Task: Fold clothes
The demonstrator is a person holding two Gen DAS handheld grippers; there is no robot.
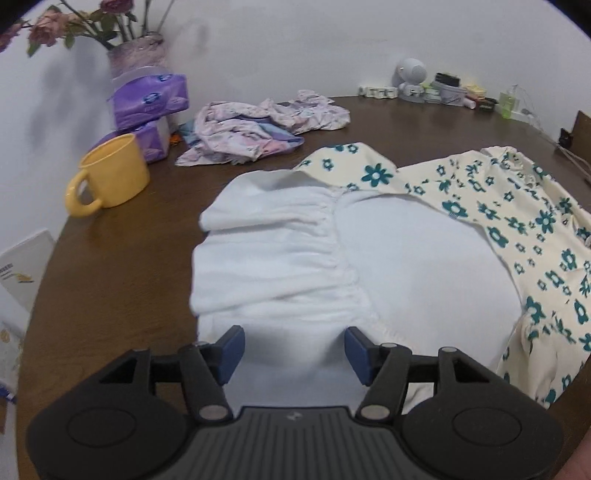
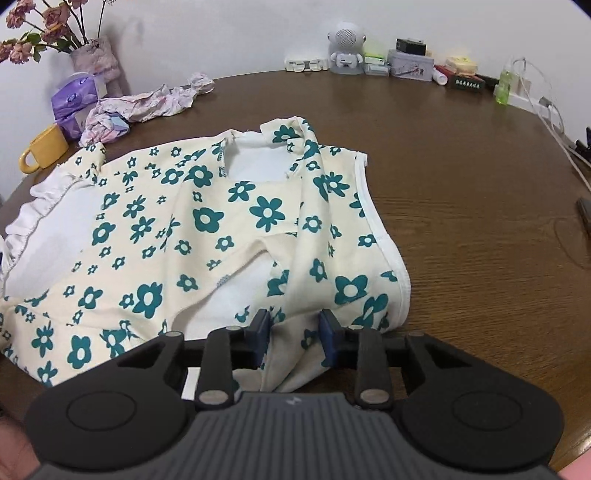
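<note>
Brown table (image 2: 461, 184), floral garment (image 2: 166, 229) spread, left gripper (image 1: 294, 349) wide apart, empty, right gripper (image 2: 294, 334) part-open around cloth

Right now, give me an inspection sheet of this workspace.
Surface: dark wooden table.
Job's things: floral garment spread out, white lining turned up; crumpled pastel garment behind it.
Clutter: yellow mug, purple tissue packs, flower vase, robot figurine, tin box.
Grippers: left tongs open over the lining; right tongs open around a floral fold.
Cables: white cable at right edge.
Surroundings: white wall.
</note>
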